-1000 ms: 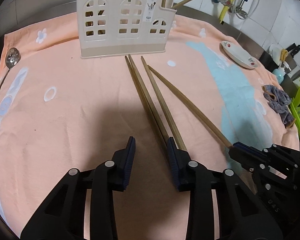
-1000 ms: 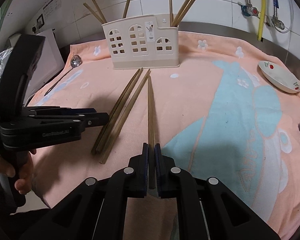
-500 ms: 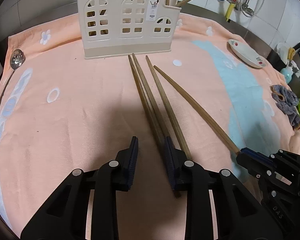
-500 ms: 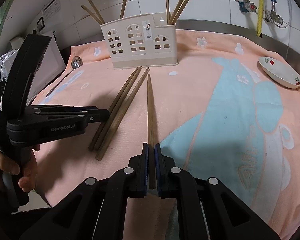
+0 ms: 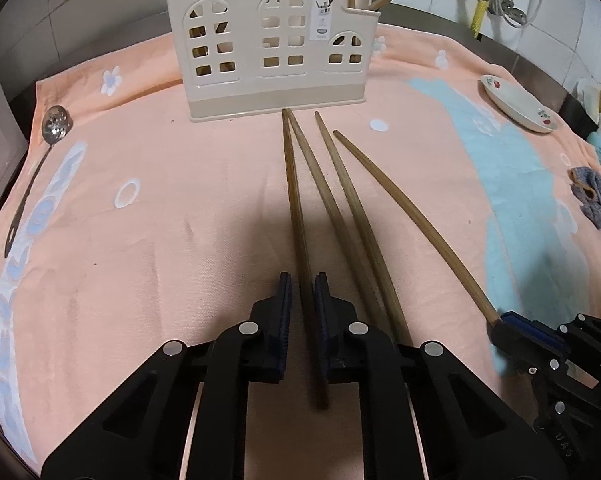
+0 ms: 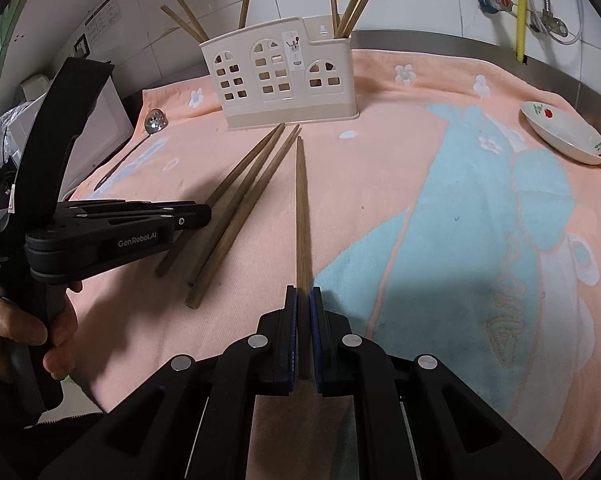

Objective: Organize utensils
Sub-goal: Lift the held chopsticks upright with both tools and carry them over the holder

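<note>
A cream utensil holder (image 5: 274,40) with window cut-outs stands at the back of the peach towel (image 5: 140,220), with several chopsticks upright in it; it also shows in the right wrist view (image 6: 284,76). Several long wooden chopsticks lie in front of it. My left gripper (image 5: 300,308) has its jaws nearly shut around the leftmost chopstick (image 5: 294,200). My right gripper (image 6: 303,320) is shut on the rightmost chopstick (image 6: 301,208), near its thick end. Two more chopsticks (image 5: 340,208) lie between them.
A slotted metal spoon (image 5: 54,128) lies at the towel's left edge. A white dish (image 5: 518,104) sits at the back right, a grey cloth (image 5: 596,204) at the right edge. Pipes and a tiled wall stand behind.
My left gripper has shifted right and its jaws have closed in around the leftmost chopstick. My right gripper stays shut on its chopstick.
</note>
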### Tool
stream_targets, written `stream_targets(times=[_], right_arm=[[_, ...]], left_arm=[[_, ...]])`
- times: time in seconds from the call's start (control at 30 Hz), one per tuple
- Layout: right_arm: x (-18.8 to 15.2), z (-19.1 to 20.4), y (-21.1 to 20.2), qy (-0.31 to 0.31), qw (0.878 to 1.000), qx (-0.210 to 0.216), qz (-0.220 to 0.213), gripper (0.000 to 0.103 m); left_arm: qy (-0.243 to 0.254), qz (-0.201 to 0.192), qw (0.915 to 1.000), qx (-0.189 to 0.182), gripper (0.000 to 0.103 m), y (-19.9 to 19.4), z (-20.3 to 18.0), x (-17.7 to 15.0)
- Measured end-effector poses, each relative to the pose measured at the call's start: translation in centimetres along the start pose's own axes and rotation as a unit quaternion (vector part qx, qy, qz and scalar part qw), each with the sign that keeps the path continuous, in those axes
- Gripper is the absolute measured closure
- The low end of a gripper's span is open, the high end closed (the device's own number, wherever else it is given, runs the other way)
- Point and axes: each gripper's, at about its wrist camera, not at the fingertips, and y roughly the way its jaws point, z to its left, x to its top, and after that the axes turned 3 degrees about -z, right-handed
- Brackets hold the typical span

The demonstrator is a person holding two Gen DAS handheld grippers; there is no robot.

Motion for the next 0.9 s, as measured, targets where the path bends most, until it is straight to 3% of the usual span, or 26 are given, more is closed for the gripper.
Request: stream_targets(times=[0.23, 0.57, 0.9], right_arm=[[0.0, -0.2, 0.0, 0.004, 1.0, 0.002, -0.002, 0.096], [0.5, 0.6, -1.0, -0.012, 1.0, -0.009, -0.016, 0.096], [4.5, 1.5, -4.1, -0.035, 0.997, -0.018, -0.071, 0.096]], left_arm=[[0.024, -0.012, 0.9996, -0.007, 0.092, -0.1, -0.3, -0.3], [0.017, -0.014, 0.9985, -0.049, 0.095, -0.9, 1.2, -0.6], [0.02, -0.069, 0.995, -0.069, 0.097, -4.8, 2.9, 1.2]])
